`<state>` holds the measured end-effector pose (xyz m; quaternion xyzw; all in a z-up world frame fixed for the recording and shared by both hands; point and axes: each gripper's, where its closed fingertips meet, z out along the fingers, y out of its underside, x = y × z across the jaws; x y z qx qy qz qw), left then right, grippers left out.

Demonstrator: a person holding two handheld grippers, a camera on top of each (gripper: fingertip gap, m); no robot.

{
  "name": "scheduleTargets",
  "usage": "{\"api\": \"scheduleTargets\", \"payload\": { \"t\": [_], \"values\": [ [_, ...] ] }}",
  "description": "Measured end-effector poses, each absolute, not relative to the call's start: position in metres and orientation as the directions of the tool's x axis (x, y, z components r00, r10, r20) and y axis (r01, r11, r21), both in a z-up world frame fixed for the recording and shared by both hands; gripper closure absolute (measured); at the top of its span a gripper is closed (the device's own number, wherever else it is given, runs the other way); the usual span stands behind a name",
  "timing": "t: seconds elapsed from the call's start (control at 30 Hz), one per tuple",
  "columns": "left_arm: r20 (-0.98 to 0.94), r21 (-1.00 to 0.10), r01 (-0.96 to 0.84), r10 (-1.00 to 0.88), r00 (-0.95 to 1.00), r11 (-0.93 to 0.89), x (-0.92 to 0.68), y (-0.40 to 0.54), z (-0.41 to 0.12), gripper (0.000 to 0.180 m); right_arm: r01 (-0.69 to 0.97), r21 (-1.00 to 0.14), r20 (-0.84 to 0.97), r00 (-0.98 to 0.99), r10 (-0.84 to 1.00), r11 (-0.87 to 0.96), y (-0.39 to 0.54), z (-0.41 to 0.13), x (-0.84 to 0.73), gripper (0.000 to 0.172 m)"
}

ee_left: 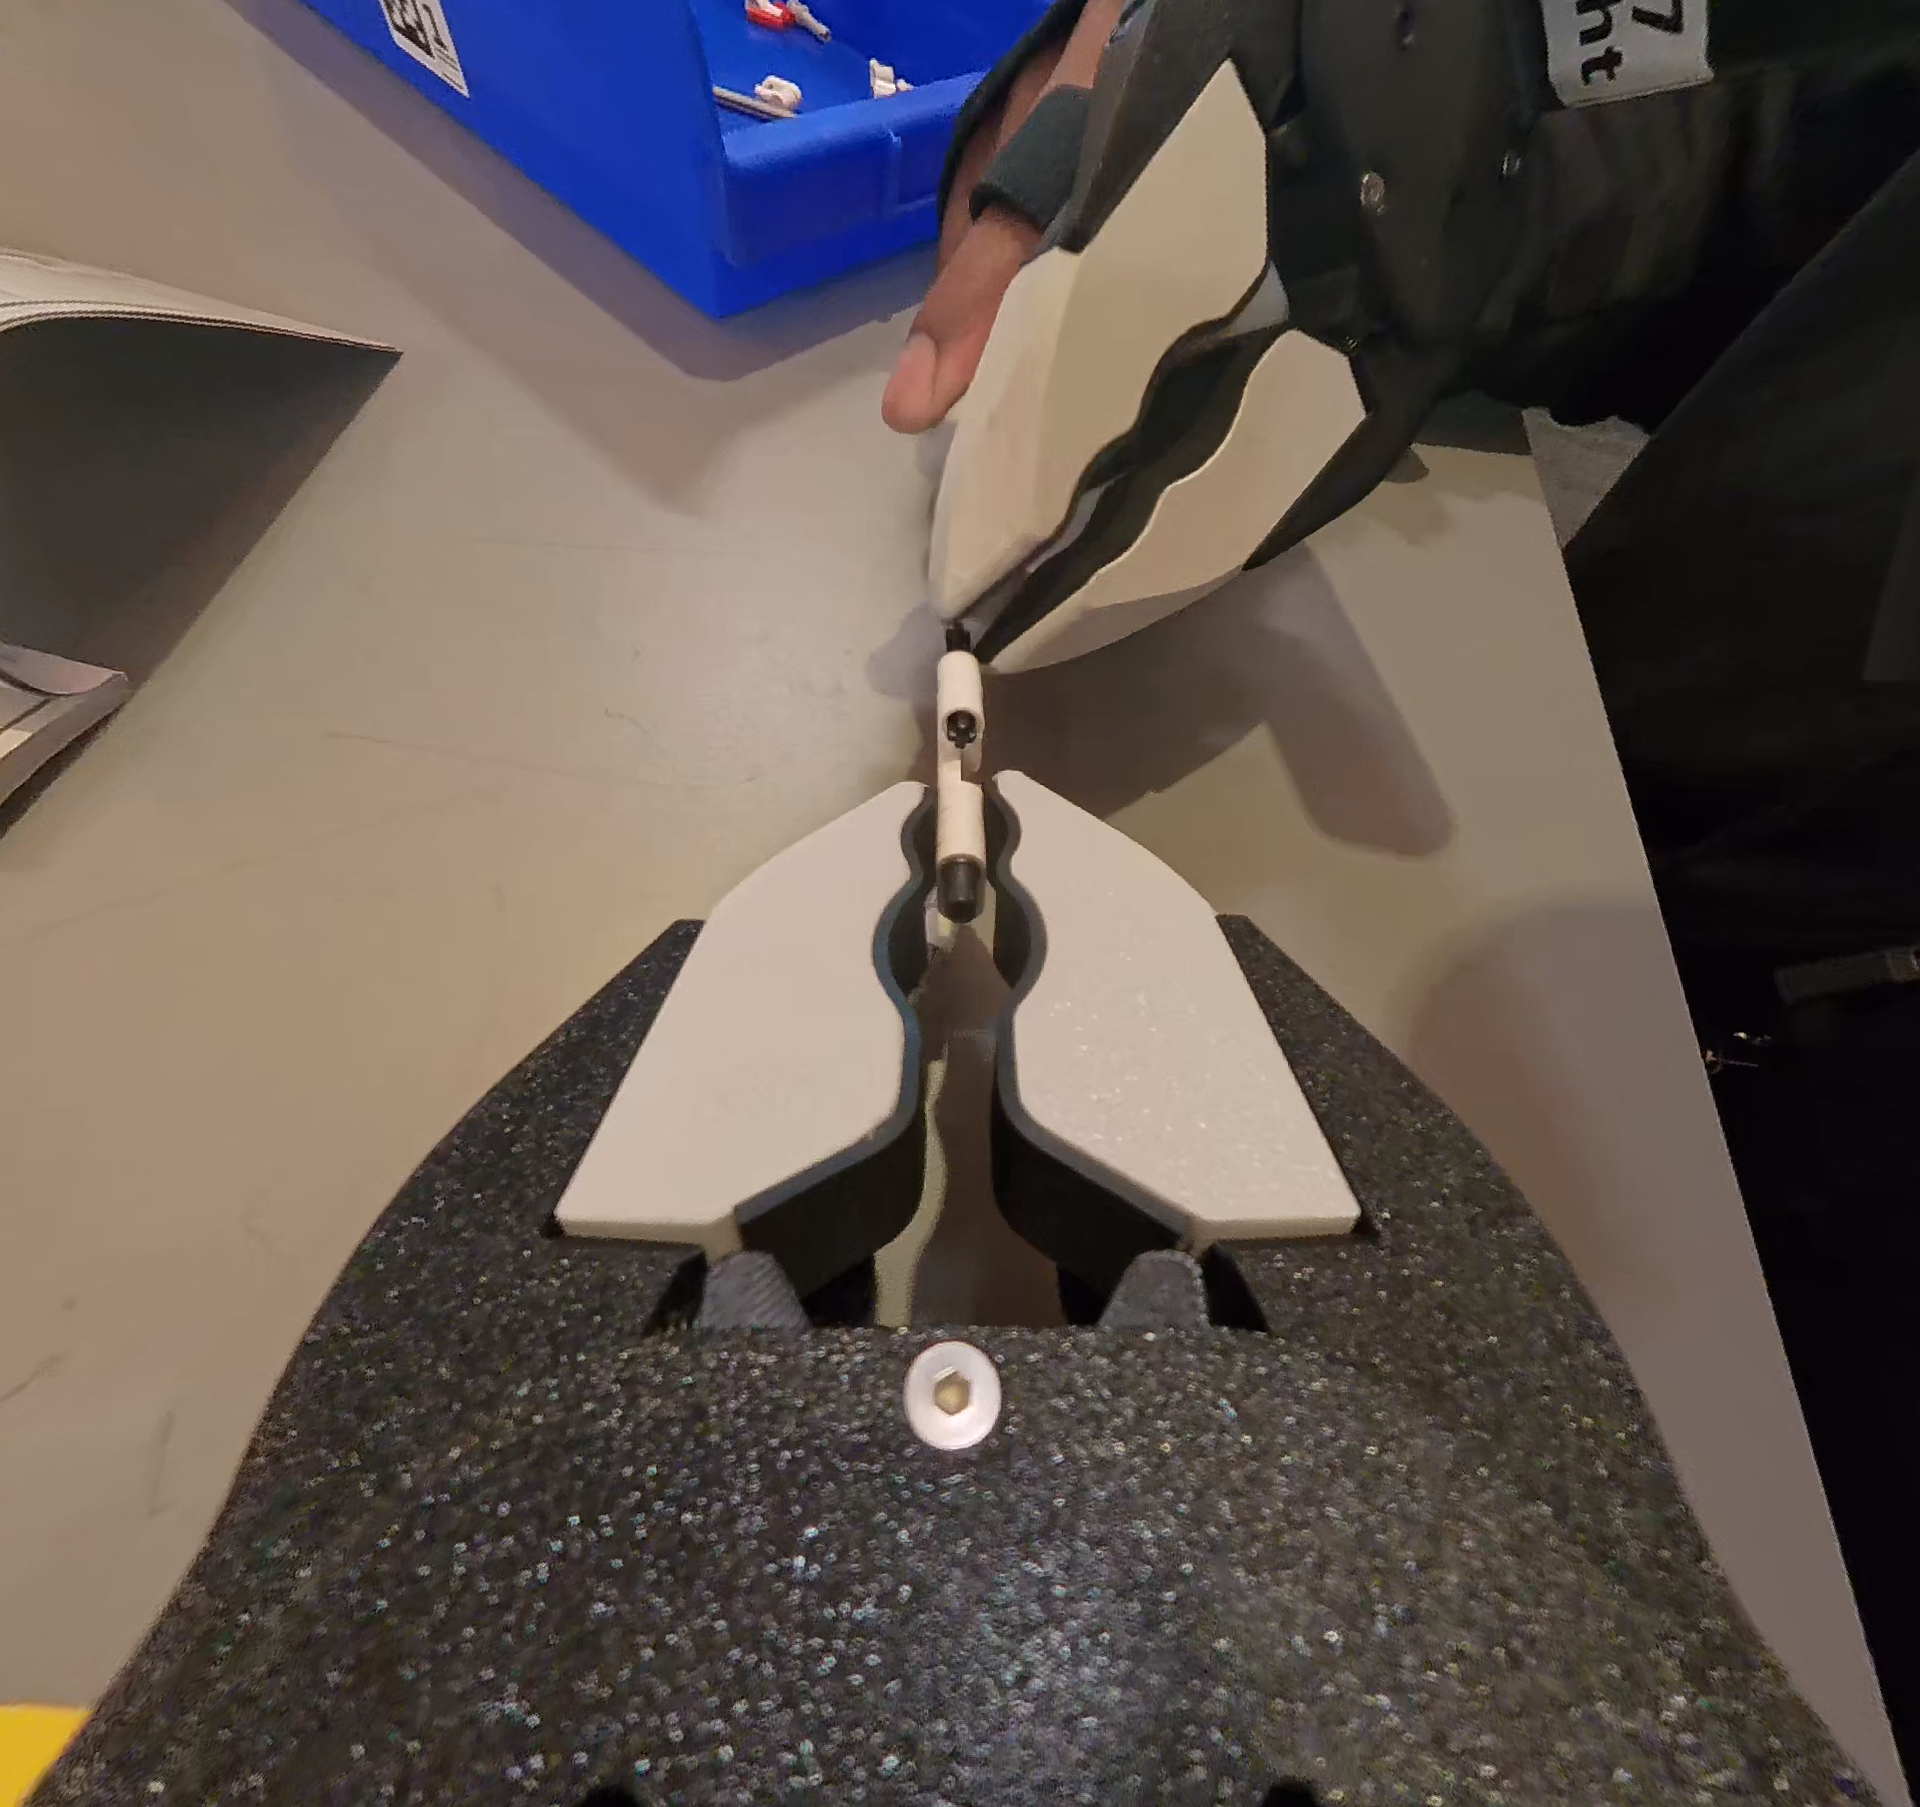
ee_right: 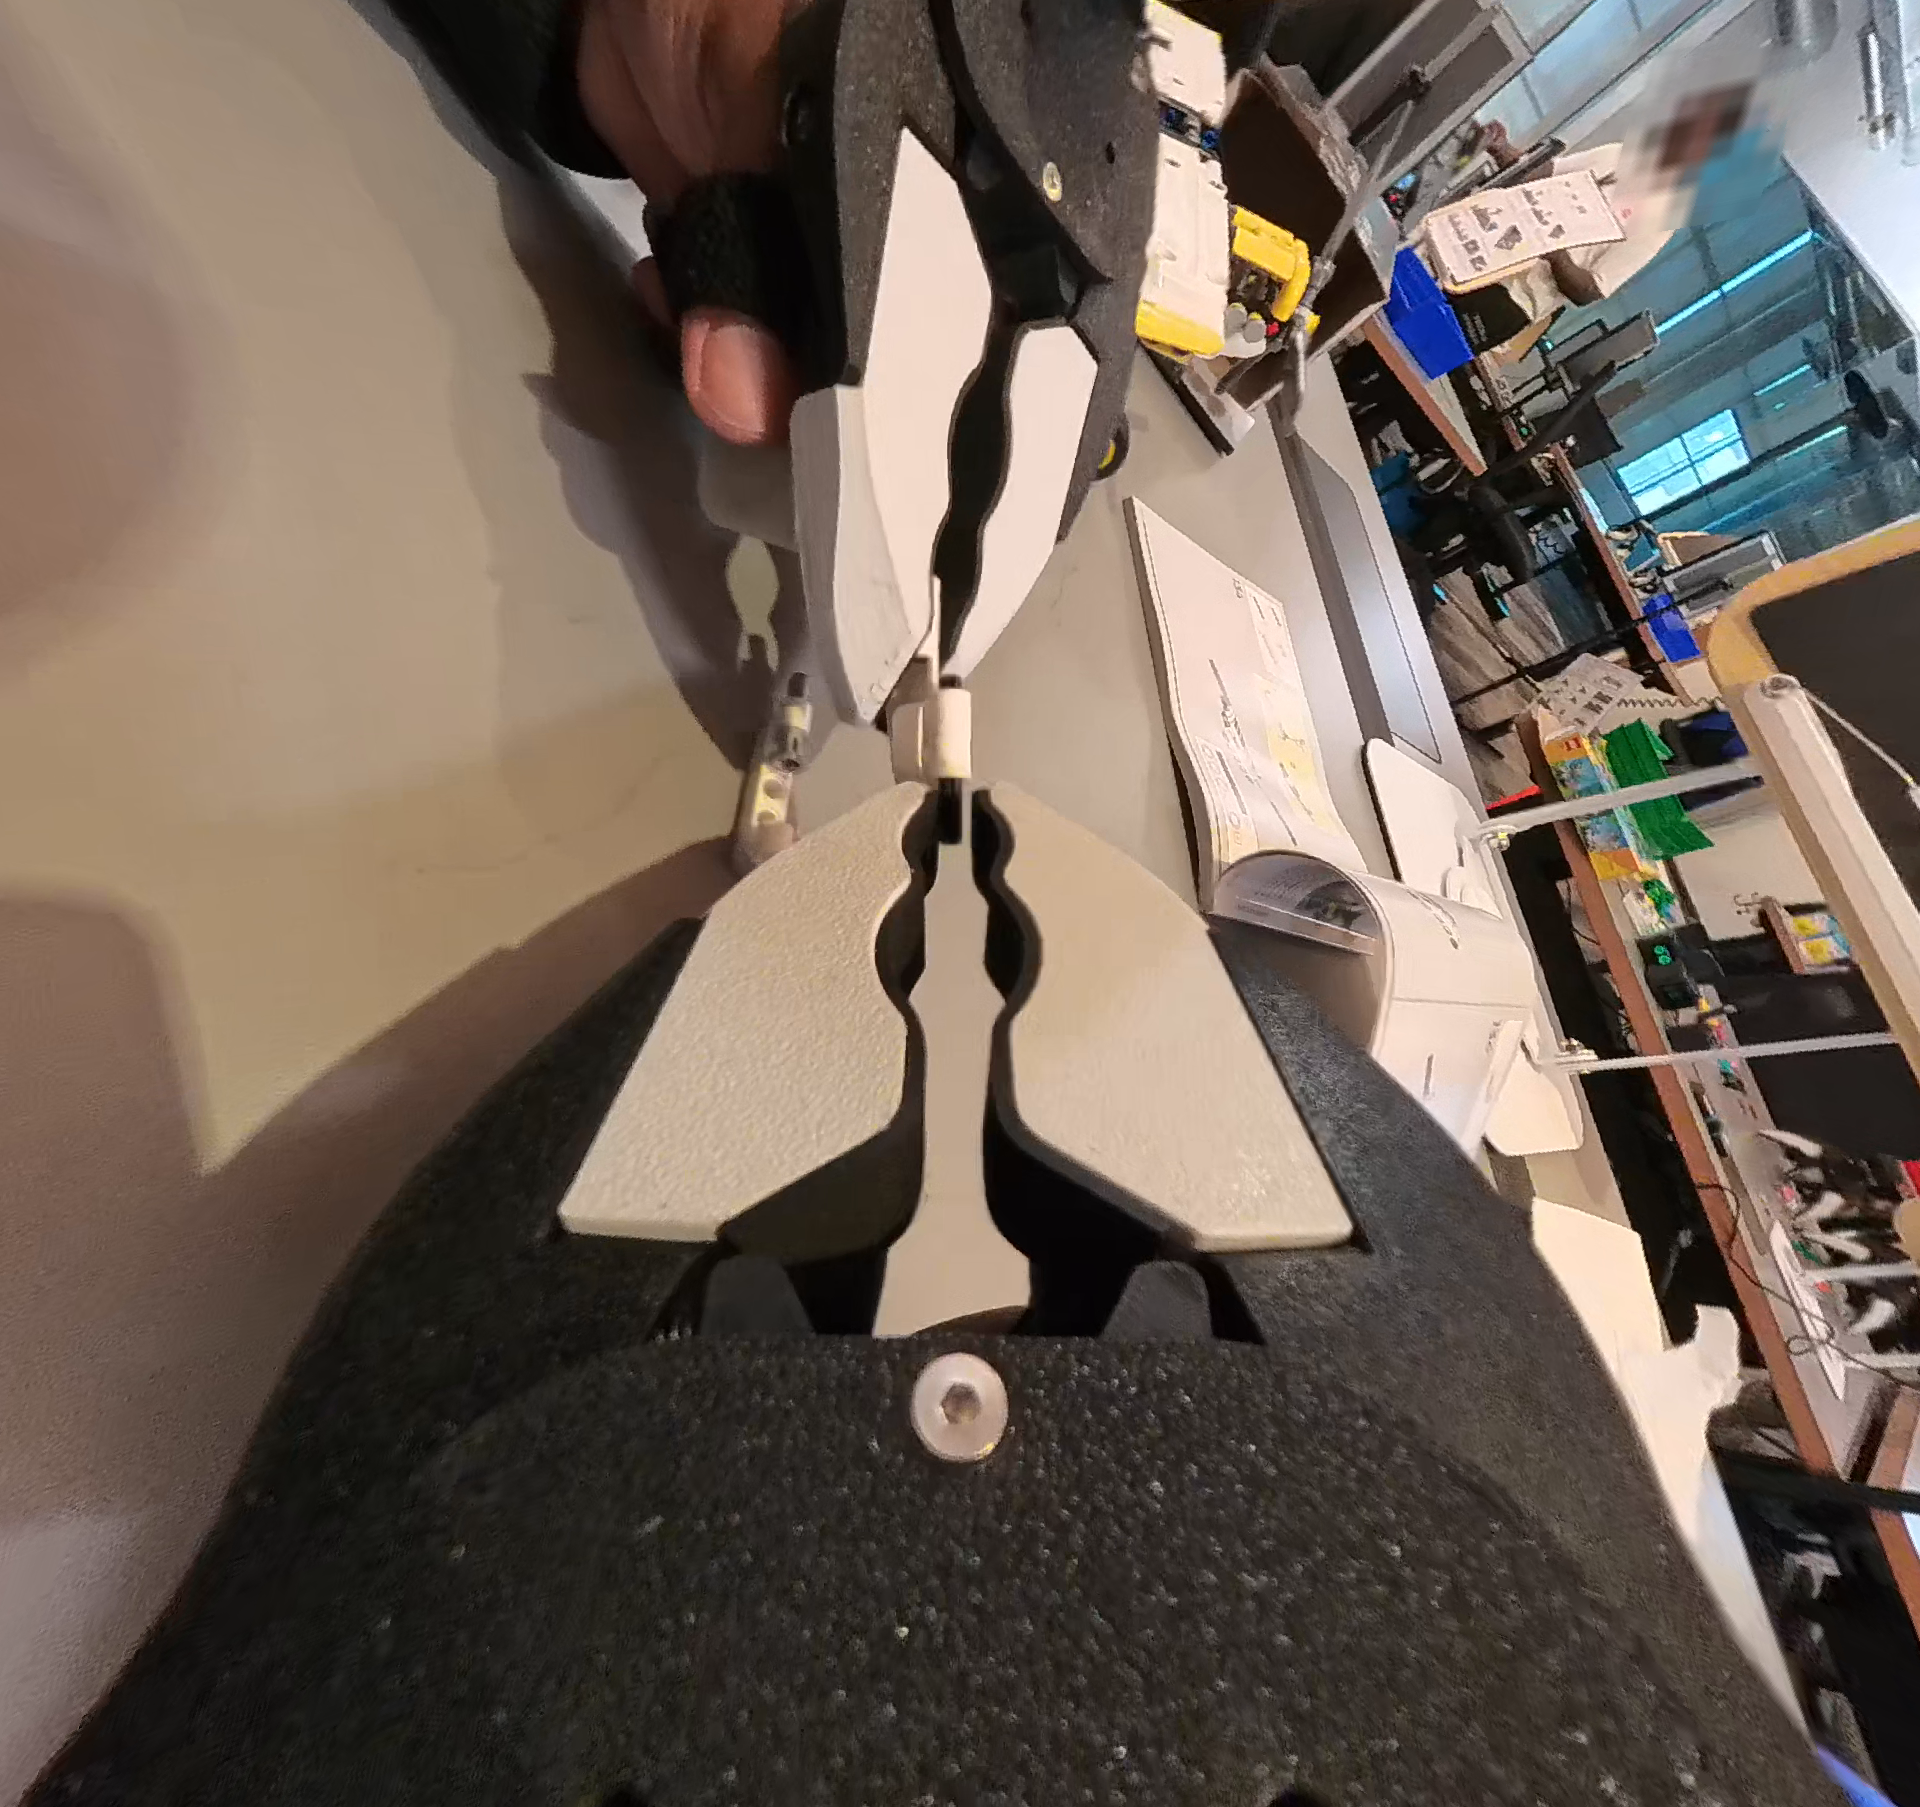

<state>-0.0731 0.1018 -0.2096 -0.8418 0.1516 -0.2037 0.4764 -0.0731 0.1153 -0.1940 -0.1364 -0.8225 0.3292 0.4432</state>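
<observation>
Two grippers, we saw, clenched one small white plastic connector assembly (ee_left: 957,791): left gripper (ee_left: 961,801) its near sleeve, right gripper (ee_right: 951,801) its far black pin.

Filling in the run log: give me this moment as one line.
left hand-held gripper: shut on small white-and-black plastic connector piece | right hand-held gripper: pinching its black pin | above beige table

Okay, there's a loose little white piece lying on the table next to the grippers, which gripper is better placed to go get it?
Neither is free: the left gripper and right gripper both pinch the small white assembly. Judging by position, right: the loose white piece lies just beside its fingertips.
</observation>
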Motion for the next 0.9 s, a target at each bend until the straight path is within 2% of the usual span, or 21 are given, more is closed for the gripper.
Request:
{"api": "scheduleTargets", "payload": {
  "t": [0.03, 0.23, 0.9],
  "values": [
    [0.203, -0.866, -0.051, -0.444, 0.873, -0.497, -0.074, 0.102, -0.209, 0.173, -0.061, -0.668, 0.635, -0.566, 0.525, 0.742, 0.118, -0.193, -0.073, 0.163],
    [0.212, -0.869, -0.039, -0.443, 0.871, -0.493, -0.075, 0.102, -0.207, 0.173, 0.014, -0.721, 0.540, -0.615, 0.575, 0.693, 0.128, -0.199, -0.071, 0.162],
    [0.188, -0.863, -0.084, -0.470, 0.863, -0.499, -0.070, 0.100, -0.211, 0.173, -0.010, -0.706, 0.561, -0.619, 0.550, 0.708, 0.117, -0.202, -0.073, 0.172]
  ]
}}
